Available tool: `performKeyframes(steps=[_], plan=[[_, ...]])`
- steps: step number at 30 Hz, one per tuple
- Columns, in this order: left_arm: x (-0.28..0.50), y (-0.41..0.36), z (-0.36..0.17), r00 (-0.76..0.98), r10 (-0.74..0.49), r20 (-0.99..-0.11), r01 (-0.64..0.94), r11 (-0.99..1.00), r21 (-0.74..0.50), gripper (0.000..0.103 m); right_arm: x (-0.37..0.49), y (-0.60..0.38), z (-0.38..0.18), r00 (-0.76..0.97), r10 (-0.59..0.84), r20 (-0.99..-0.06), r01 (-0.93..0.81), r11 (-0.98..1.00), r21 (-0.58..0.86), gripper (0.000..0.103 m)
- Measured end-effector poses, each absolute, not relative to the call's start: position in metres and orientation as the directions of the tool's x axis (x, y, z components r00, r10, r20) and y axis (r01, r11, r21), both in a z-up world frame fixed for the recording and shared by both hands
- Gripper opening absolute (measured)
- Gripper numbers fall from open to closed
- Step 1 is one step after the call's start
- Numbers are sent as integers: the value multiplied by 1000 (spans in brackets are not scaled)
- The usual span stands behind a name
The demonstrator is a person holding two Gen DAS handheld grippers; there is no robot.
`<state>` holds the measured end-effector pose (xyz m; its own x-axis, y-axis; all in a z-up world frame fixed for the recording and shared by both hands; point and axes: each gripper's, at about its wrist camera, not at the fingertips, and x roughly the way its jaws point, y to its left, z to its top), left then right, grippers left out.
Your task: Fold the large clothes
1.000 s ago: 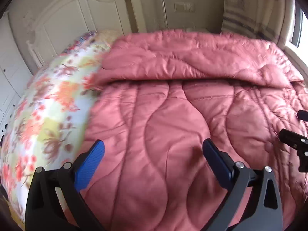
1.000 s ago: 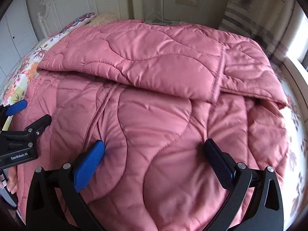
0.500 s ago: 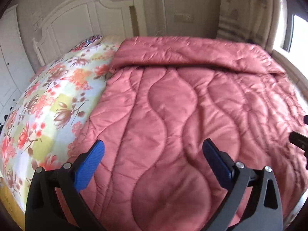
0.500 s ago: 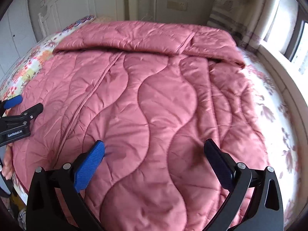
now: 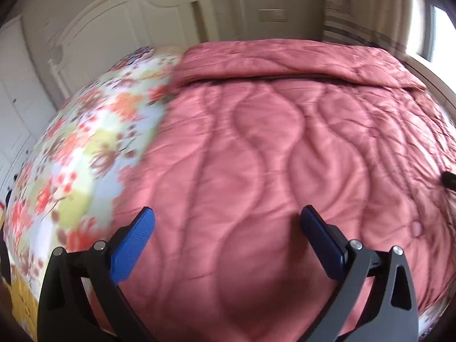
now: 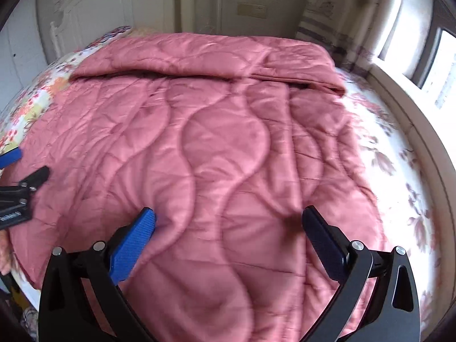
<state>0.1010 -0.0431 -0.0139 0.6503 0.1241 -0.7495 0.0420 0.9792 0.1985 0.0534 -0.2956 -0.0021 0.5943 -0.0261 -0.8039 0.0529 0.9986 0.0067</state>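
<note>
A pink quilted comforter lies spread over the bed, its far part folded back on itself in a thick band. The same comforter fills the right wrist view, folded band at the far end. My left gripper hovers open above the near part of the quilt, nothing between its blue pads. My right gripper is open too, above the near quilt. The left gripper also shows at the left edge of the right wrist view.
A floral bedsheet is bare to the left of the quilt and another strip of sheet to its right. A white headboard and wall stand behind. A window and a curved ledge run along the right.
Both grippers have pulled back and risen from the quilt, so more of the bed shows. They stay open and empty. The folded band now looks farther away.
</note>
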Motion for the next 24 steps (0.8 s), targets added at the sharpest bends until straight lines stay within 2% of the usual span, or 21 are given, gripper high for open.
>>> performKeyframes(steps=[2,4,5,7,9,12,15,16,19,21,24], plan=[[106,-26,-18,630,138,-764,10,983,186,101,51,-314,-7,581,-44,-813,99,995,16,99],[109,-11,-19,603,79,-793,-5,995,96,101,49,-328,-14,572,-8,-821,116,991,72,99],[109,-9,-17,598,84,-797,-23,996,88,101,48,-329,-14,572,-5,-820,122,989,79,99],[102,-15,-6,613,88,-786,-36,996,83,100,45,-323,-7,564,-48,-824,143,989,41,99],[91,-30,8,655,20,-756,29,998,51,101,40,-310,4,584,-44,-811,119,992,32,99],[76,-62,11,675,4,-737,125,985,120,101,31,-281,20,631,39,-775,0,999,50,99],[78,-88,-17,623,68,-780,195,952,238,101,32,-246,10,604,75,-794,-112,994,9,99],[76,-86,-21,642,56,-764,182,957,224,101,35,-235,-3,573,47,-818,-124,992,-30,99],[77,-73,-20,611,12,-791,174,973,149,101,35,-235,-5,595,75,-800,-106,994,15,99],[71,-64,-11,629,25,-777,145,978,149,101,35,-242,0,577,73,-813,-112,994,9,99],[63,-42,0,665,47,-746,96,985,147,101,21,-261,14,621,24,-784,-64,998,-20,99]])
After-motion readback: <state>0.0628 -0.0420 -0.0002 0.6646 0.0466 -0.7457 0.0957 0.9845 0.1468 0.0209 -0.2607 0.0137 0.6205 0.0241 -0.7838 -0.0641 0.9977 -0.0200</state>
